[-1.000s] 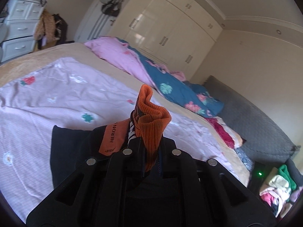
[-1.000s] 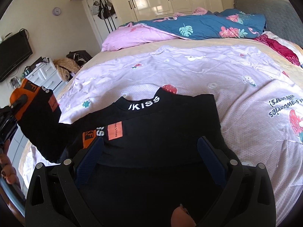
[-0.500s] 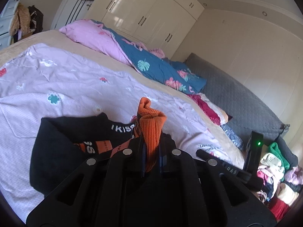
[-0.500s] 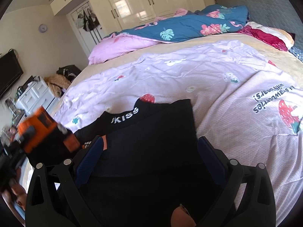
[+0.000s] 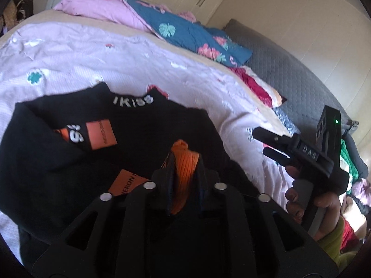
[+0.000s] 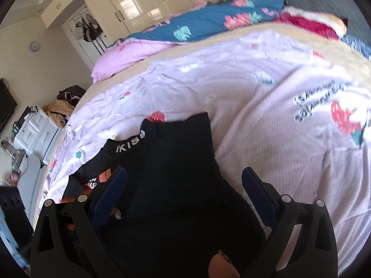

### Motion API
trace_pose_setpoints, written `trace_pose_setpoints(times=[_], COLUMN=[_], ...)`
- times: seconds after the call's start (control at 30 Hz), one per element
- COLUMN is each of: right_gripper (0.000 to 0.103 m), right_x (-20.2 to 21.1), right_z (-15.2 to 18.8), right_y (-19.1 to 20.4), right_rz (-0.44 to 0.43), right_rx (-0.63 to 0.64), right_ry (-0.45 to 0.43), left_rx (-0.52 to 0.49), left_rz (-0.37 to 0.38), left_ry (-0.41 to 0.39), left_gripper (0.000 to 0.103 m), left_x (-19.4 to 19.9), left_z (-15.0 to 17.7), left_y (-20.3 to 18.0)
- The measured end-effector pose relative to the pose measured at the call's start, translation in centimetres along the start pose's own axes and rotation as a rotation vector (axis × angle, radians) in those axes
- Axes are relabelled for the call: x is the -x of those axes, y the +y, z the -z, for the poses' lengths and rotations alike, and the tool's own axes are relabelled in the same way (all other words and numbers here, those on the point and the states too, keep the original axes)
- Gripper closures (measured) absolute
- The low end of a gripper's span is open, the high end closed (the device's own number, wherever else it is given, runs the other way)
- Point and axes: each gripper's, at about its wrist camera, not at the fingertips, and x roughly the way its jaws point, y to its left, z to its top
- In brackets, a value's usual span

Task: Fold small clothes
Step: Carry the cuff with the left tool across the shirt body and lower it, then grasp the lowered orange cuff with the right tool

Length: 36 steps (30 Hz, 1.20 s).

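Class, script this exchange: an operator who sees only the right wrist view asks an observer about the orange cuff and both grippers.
Operator: Where is the orange cuff?
Observer: The orange cuff sits between the left gripper's jaws, which have just been opening.
Operator: Over what?
Observer: The black sweater's chest, below its white collar lettering.
Operator: Who holds my gripper?
Observer: A hand grips the right gripper's handle, a green light above it.

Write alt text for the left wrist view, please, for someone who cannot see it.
The left gripper, its jaws just opening, has an orange sleeve cuff between its fingers, above a black top on a lilac bedspread. The right gripper hovers alongside.
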Motion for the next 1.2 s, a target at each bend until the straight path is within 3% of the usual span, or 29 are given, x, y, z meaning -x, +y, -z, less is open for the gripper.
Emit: trace_pose_setpoints(times=[0.1, 0.17, 0.27, 0.3, 0.43, 0.5, 0.6, 0.63, 0.7, 0.83, 0.93, 0.97, 1.2], right_gripper=[0.004, 0.004, 0.004, 0.004, 0.005, 0.005, 0.009, 0.020, 0.029, 0.062, 0.091, 0.095, 0.096], right_x=[-0.9, -1.7, -3.1, -3.7, -5.0, -5.2, -4.9, -4.8, -4.5, -4.6, -4.3, -4.1, -2.3], right_z=[0.3, 0.9, 2.5, 3.2, 6.0, 7.1, 8.6, 8.7, 9.4, 10.7, 10.5, 10.3, 8.1], right_y=[-0.3, 0.2, 1.4, 1.9, 4.3, 5.3, 6.4, 6.6, 6.9, 8.0, 8.6, 8.7, 10.5], right_rz=[0.002, 0.001, -0.036, -0.062, -0.117, -0.118, -0.095, -0.089, -0.070, -0.058, -0.077, -0.110, -0.188], right_rx=[-0.009, 0.015, 0.045, 0.047, 0.087, 0.121, 0.145, 0.145, 0.143, 0.201, 0.206, 0.206, 0.278], right_ry=[0.043, 0.083, 0.157, 0.194, 0.296, 0.318, 0.324, 0.318, 0.310, 0.294, 0.245, 0.222, 0.124], left_rx=[0.001, 0.002, 0.019, 0.017, -0.024, -0.024, 0.014, 0.037, 0.076, 0.161, 0.228, 0.247, 0.315], left_rz=[0.007, -0.006, -0.059, -0.105, -0.322, -0.422, -0.478, -0.483, -0.482, -0.486, -0.462, -0.459, -0.478], left_ry=[0.016, 0.000, -0.048, -0.070, -0.132, -0.151, -0.168, -0.175, -0.186, -0.203, -0.208, -0.213, -0.252], left_gripper=[0.064, 0.057, 0.036, 0.028, 0.015, 0.013, 0.013, 0.013, 0.013, 0.013, 0.013, 0.013, 0.013], left_x=[-0.1, 0.3, 1.5, 2.1, 3.7, 4.5, 5.6, 6.0, 6.8, 8.1, 8.4, 8.7, 10.3], left_z=[0.2, 0.0, -0.4, -0.6, -1.2, -1.5, -2.2, -2.3, -2.5, -2.5, -2.3, -2.2, -2.1], left_y=[0.2, 0.3, 1.3, 1.8, 3.1, 4.1, 5.7, 6.4, 7.4, 9.4, 10.7, 11.1, 13.1])
